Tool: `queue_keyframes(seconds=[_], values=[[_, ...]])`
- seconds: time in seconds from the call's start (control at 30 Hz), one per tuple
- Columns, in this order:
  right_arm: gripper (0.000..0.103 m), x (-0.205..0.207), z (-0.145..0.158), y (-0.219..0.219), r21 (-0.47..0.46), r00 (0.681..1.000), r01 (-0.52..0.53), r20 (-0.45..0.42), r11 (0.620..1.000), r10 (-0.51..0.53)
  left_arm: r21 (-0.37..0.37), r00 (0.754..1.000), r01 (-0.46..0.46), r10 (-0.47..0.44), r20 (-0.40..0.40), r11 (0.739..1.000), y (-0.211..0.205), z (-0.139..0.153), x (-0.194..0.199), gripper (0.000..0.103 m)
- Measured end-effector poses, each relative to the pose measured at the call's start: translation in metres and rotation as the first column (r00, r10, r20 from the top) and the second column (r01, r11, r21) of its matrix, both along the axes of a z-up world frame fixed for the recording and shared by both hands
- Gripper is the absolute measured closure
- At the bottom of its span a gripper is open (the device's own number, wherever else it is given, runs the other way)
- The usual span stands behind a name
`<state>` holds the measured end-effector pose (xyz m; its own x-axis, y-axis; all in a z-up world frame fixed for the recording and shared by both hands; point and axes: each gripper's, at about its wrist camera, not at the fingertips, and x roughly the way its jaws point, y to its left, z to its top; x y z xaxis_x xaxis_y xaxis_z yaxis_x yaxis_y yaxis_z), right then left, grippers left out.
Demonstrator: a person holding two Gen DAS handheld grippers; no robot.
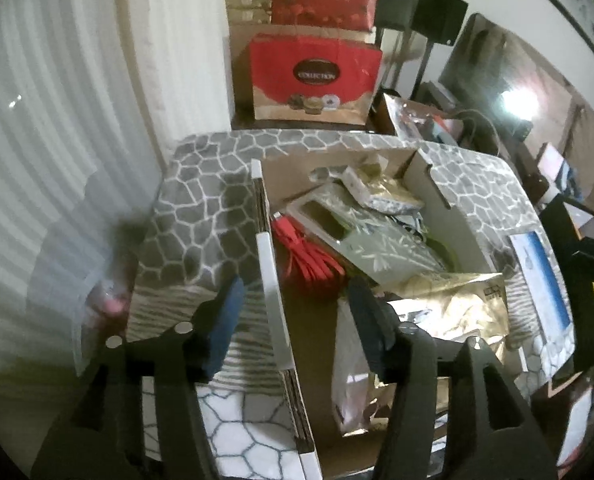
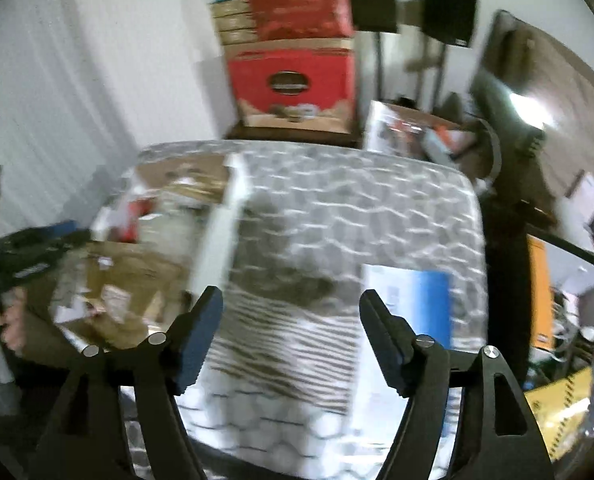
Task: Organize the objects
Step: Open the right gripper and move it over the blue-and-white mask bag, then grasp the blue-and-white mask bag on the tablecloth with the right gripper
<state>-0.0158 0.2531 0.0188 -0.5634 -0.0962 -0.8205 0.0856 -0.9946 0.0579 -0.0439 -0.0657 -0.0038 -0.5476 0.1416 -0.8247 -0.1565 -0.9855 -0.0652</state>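
**boxfan:** Over the open cardboard box (image 1: pixel 449 208) on the stone-pattern tabletop (image 1: pixel 201 196) is where the left gripper (image 1: pixel 293 312) hangs right now, fingers spread wide with nothing between them, straddling the box's near white-edged wall (image 1: pixel 271 280). Inside it's a jumble: a coil of red cable (image 1: pixel 309 256), a pale patterned packet (image 1: pixel 381 244), a gold foil bag (image 1: pixel 453 308) spilling toward the near side. How would you go about the pick?

**tidy_tom:** I'd guess the red cable is the easy first target, since it lies on top and close to the wall. Shift the claw sideways so both fingers clear that wall (one finger is outside the box as it stands), then come down on the bundle's thick middle, not a loose loop, or it'll uncoil on the lift.

**boxfan:** And the right gripper (image 2: pixel 291 336)?

**tidy_tom:** Also wide open and holding nothing, out over bare tabletop to the right of the box. That view is smeared with motion blur, so I can't make out much in the box from there. A white-and-blue flat pack (image 2: pixel 411 300) lies on the table just ahead of its right finger, well apart from the box. That one's probably a slide-to-the-edge job; flat things are hard to pinch off a surface.

**boxfan:** Foil bag?

**tidy_tom:** Slippery and crinkly, I reckon. Grab a folded edge, squeeze gently.
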Motion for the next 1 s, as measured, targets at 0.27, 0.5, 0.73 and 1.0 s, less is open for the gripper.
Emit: queue_keyframes(seconds=[0.27, 0.5, 0.73, 1.0], values=[[0.022, -0.013, -0.036, 0.067, 0.026, 0.986, 0.132, 0.099, 0.991, -0.134, 0.118, 0.997, -0.029, 0.021, 0.068, 0.993, -0.024, -0.014, -0.005, 0.042], [0.02, -0.026, -0.075, 0.094, -0.024, 0.966, 0.188, 0.184, 0.982, -0.181, 0.222, 0.995, -0.041, 0.02, 0.097, 0.974, -0.041, -0.017, -0.003, 0.042], [0.002, -0.025, -0.09, 0.086, 0.0, 0.967, 0.168, 0.196, 0.986, -0.164, 0.216, 0.992, -0.075, 0.052, 0.113, 0.973, -0.052, -0.02, -0.008, 0.042], [0.002, -0.024, -0.104, 0.074, 0.067, 0.966, 0.152, 0.199, 0.986, -0.163, 0.188, 0.983, -0.059, 0.024, 0.181, 0.98, -0.037, -0.051, -0.01, 0.042]])
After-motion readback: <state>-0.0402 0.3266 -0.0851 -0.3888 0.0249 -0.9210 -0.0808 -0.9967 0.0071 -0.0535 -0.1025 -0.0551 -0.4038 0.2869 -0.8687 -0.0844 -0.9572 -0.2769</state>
